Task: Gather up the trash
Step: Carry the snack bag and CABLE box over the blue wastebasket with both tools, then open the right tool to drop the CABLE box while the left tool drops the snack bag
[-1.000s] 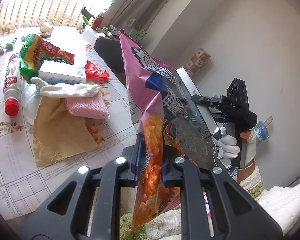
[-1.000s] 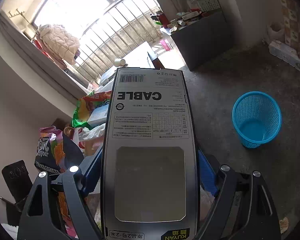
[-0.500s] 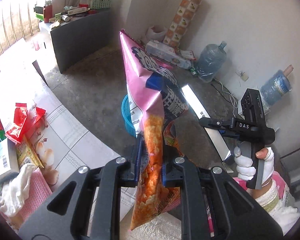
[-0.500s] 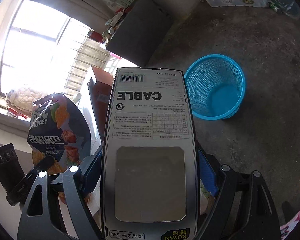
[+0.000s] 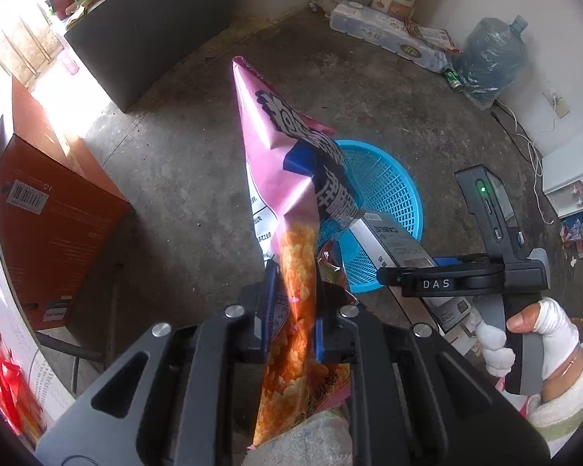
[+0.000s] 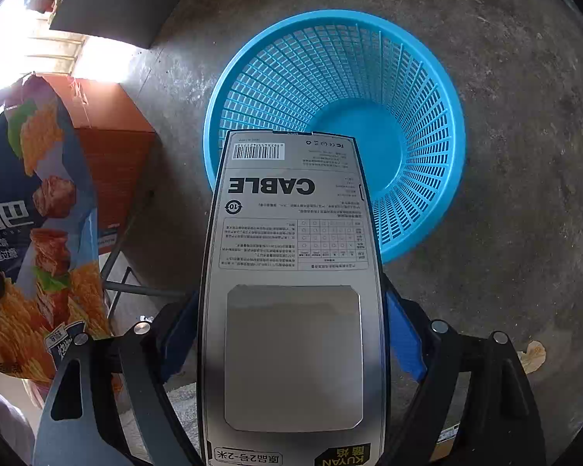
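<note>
Both grippers are loaded and above the blue plastic mesh wastebasket (image 6: 336,132), which stands on the concrete floor and looks empty. The right gripper (image 6: 291,334) has its jaws clamped on the sides of a flat grey cardboard cable box (image 6: 291,272); the box's far end overlaps the basket's near rim. The left gripper (image 5: 291,306) has its jaws pinched narrow on a pink-and-orange foil snack bag (image 5: 287,194), which stands tall and crumpled, with the basket (image 5: 392,194) beyond it.

Likely step: drop-off. The box should go first: push forward until it is mostly past the rim, tilt it nose-down, then open. The bag is light and may drift, so it should be centred low over the opening before release. The two tools need to be kept from colliding.
</note>
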A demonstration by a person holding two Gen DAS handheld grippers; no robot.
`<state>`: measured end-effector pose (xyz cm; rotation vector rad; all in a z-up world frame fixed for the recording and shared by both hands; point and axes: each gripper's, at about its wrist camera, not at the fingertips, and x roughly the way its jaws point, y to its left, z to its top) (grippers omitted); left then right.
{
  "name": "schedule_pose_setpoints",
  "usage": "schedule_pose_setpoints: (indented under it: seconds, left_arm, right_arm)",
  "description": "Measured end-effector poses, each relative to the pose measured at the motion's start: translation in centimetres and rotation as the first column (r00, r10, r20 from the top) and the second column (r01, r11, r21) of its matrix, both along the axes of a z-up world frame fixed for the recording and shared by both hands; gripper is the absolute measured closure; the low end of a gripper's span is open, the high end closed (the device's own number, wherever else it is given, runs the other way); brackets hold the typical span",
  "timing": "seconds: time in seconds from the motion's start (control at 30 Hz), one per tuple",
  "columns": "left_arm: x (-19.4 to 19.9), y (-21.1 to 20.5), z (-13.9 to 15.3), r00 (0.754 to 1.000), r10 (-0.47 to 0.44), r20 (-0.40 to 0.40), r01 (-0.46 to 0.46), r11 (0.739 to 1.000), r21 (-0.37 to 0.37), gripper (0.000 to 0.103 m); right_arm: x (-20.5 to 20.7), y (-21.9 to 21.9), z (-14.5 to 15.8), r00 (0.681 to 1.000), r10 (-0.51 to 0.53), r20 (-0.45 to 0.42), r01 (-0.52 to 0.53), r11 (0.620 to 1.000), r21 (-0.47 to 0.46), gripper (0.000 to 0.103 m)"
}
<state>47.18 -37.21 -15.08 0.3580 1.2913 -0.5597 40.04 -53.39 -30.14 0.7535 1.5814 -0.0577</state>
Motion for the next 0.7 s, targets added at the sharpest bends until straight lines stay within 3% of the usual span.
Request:
schedule_pose_setpoints:
  seconds: [0.33, 0.6, 0.7]
  left_arm:
    - [3.6, -6.5, -4.7, 0.999, -0.022, 0.03, 0.022, 1.0, -0.003, 0.087]
    - [3.7, -9.0, -7.2, 1.0, -0.03, -0.003, 0.03, 0.999, -0.019, 0.086]
    - [3.4, -9.9, -7.6, 0.999, -0.054, 0.007, 0.054, 0.998, -0.013, 0.083]
  right_arm:
    - [3.0, 0.6, -8.3, 0.985, 0.036, -0.17, -0.029, 0.999, 0.044, 0.02]
    - [1.3, -0.6, -10.0, 0.985, 0.019, -0.174, -0.004, 0.996, 0.085, 0.019]
    - [1.2, -1.0, -9.7, 0.986, 0.037, -0.163, -0.029, 0.998, 0.052, 0.019]
